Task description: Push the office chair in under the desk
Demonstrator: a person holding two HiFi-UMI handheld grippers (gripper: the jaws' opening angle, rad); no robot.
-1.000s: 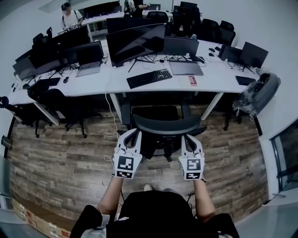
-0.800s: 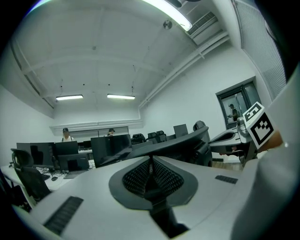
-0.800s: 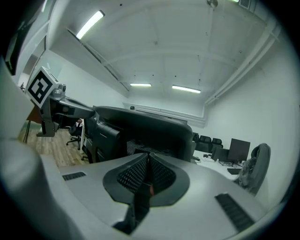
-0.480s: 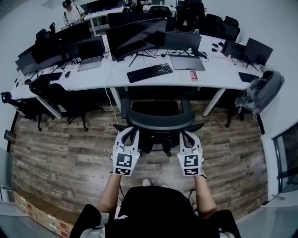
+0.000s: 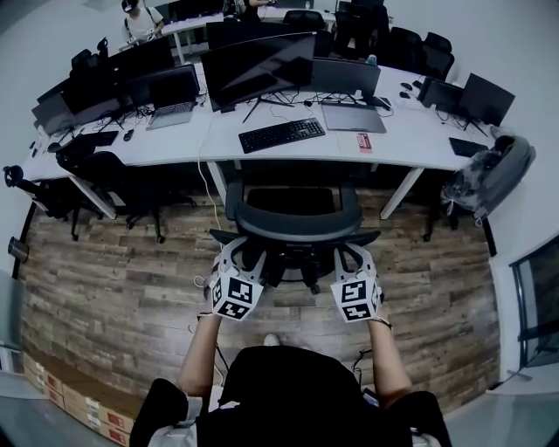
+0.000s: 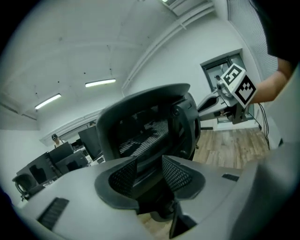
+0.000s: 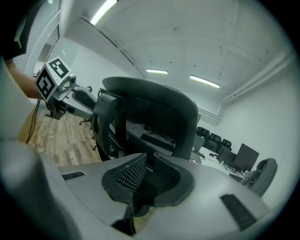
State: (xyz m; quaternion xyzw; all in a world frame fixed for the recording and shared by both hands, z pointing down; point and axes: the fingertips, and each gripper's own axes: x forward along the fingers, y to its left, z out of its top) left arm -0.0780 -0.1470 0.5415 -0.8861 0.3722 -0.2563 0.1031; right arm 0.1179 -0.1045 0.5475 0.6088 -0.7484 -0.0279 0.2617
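The black office chair point(image 5: 297, 225) stands at the white desk point(image 5: 288, 150) with its seat under the desk top and its curved back facing me. My left gripper point(image 5: 247, 255) is at the left end of the chair back and my right gripper point(image 5: 349, 257) at the right end. In the left gripper view, the left gripper point(image 6: 149, 163) has its jaws opening, with a gap between the mesh pads; the chair back point(image 6: 145, 124) rises just beyond them and no pad presses on it. My right gripper point(image 7: 149, 161) is shut, close behind the chair back point(image 7: 154, 115).
The desk carries a large monitor point(image 5: 258, 68), a keyboard point(image 5: 281, 135) and a laptop point(image 5: 349, 118). Other black chairs point(image 5: 113, 188) stand to the left, and a grey backpack point(image 5: 485, 175) rests at the right. Cardboard boxes point(image 5: 70, 410) line the near-left floor. A person point(image 5: 140, 22) sits far back.
The chair has slid further in under the desk, and both grippers have followed it forward. Their marker cubes now tilt outward.
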